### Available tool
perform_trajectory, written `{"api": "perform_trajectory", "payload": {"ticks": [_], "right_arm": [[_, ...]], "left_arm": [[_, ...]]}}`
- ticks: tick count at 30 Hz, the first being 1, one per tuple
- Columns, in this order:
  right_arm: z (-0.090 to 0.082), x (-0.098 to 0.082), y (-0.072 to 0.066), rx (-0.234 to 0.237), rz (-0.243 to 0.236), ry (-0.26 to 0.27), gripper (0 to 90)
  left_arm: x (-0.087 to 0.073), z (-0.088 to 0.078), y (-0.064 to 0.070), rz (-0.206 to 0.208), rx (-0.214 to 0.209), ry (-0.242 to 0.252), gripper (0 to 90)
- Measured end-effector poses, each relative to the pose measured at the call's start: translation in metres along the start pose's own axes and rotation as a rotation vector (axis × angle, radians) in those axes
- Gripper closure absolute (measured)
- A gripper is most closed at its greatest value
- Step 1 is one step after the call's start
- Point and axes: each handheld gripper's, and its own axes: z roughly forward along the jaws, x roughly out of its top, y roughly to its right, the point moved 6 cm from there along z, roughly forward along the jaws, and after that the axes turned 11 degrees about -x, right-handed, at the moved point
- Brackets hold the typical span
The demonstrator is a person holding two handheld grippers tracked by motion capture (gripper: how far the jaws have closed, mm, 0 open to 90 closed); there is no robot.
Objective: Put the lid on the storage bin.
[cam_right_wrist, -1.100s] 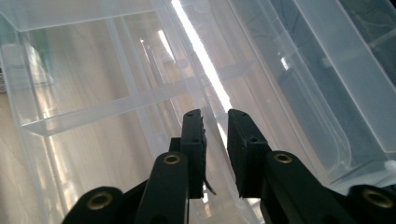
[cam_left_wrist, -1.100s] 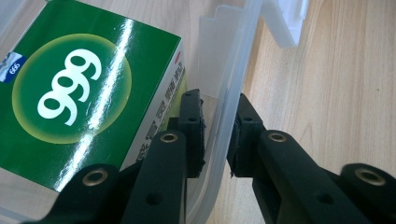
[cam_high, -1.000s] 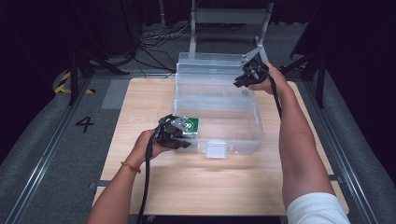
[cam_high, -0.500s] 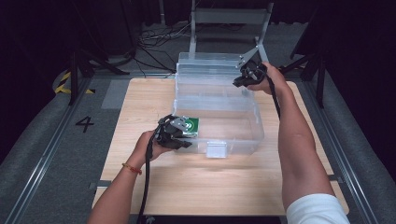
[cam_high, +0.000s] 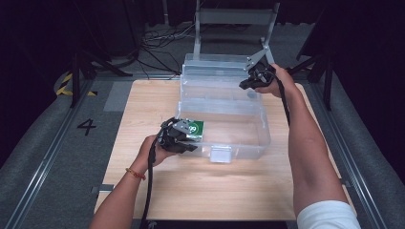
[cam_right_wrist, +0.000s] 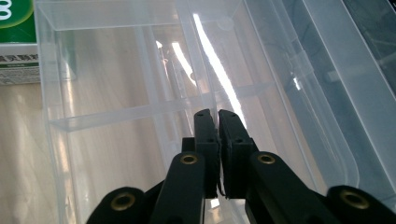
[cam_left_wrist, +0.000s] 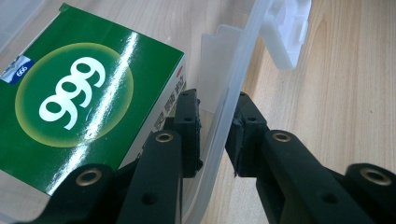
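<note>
Left gripper (cam_left_wrist: 215, 128) straddles the front wall of the clear box (cam_high: 253, 138), one jaw inside, one outside, narrow gap, pads about touching the plastic. Its jaws have just been opening a bit. Green carton (cam_left_wrist: 79, 98) lies inside at the box's 9 o'clock end, just beside the inner jaw. Right gripper (cam_right_wrist: 218, 119), at the box's 1 o'clock corner, jaws just closed to a sliver, nothing between them.

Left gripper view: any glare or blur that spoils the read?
Left gripper view: a glare streak crosses the green box, yet its print stays legible; claw bases look soft. Right gripper view: bright streaks on the clear bin. High view: surroundings dark, table evenly lit.
</note>
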Motion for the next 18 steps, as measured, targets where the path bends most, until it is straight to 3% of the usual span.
{"api": "perform_trajectory", "payload": {"ticks": [18], "right_arm": [[-0.019, 0.003, -0.010, 0.012, -0.069, 0.011, 90.0]], "left_arm": [[0.004, 0.003, 0.004, -0.019, 0.025, -0.021, 72.9]]}}
